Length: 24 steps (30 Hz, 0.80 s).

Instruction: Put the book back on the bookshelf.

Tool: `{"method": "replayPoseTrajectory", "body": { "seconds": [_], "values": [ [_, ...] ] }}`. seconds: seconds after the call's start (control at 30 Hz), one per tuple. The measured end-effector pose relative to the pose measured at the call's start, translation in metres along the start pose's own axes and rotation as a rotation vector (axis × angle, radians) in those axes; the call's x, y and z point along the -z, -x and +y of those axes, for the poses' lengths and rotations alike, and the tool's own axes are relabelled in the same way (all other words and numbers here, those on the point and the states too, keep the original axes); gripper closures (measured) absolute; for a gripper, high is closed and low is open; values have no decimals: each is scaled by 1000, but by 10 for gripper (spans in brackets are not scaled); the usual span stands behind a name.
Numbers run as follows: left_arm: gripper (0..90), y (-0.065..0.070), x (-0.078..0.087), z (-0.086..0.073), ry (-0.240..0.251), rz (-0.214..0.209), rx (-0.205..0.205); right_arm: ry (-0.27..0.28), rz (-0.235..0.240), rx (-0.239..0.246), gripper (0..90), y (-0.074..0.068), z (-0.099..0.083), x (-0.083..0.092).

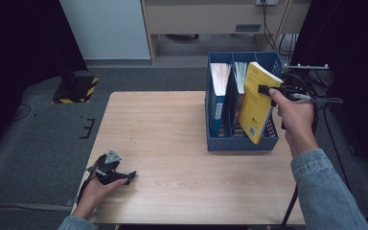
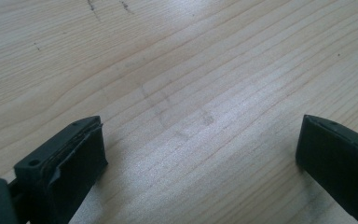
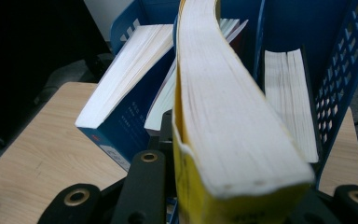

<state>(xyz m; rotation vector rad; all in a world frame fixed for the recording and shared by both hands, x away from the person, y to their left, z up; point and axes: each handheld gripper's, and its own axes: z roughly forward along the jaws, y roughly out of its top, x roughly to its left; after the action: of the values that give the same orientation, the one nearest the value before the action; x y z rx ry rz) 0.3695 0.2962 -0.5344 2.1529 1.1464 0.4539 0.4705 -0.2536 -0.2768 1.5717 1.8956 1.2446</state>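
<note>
- The bench [image 1: 172, 143] is the largest thing we see, a pale wood top with most of its surface bare.
- The blue file rack [image 1: 242, 143] stands at about two o'clock on the bench; we count three compartments side by side.
- We count four books: a blue book [image 1: 219, 93] in the rack's leftmost slot, a pale one in the middle slot, another one [image 3: 291, 102] in the slot on the right of the right gripper view, and the yellow book [image 1: 258, 100].
- The yellow book leans tilted at the rack's right part, its lower corner down near the front wall; we judge it halfway between in and out, not yet seated upright nor clear.
- The right tool [image 1: 268, 89] is clamped on the yellow book's upper edge.
- The left tool [image 1: 124, 178] rests at seven o'clock on the bench, jaws spread wide, nothing between them.
</note>
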Motion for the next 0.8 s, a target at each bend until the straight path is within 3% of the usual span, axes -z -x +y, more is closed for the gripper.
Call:
{"method": "replayPoseTrajectory", "body": {
  "seconds": [0.4,0.47,0.8],
  "values": [
    [5,0,-1,0,1,-5,-2,23,-54,-29,746,7,6,-44],
    [5,0,-1,0,2,-6,-4,39,-70,-57,746,10,1,-52],
    [5,0,-1,0,3,-7,-4,71,-69,-72,743,7,-8,-73]
  ]
}}
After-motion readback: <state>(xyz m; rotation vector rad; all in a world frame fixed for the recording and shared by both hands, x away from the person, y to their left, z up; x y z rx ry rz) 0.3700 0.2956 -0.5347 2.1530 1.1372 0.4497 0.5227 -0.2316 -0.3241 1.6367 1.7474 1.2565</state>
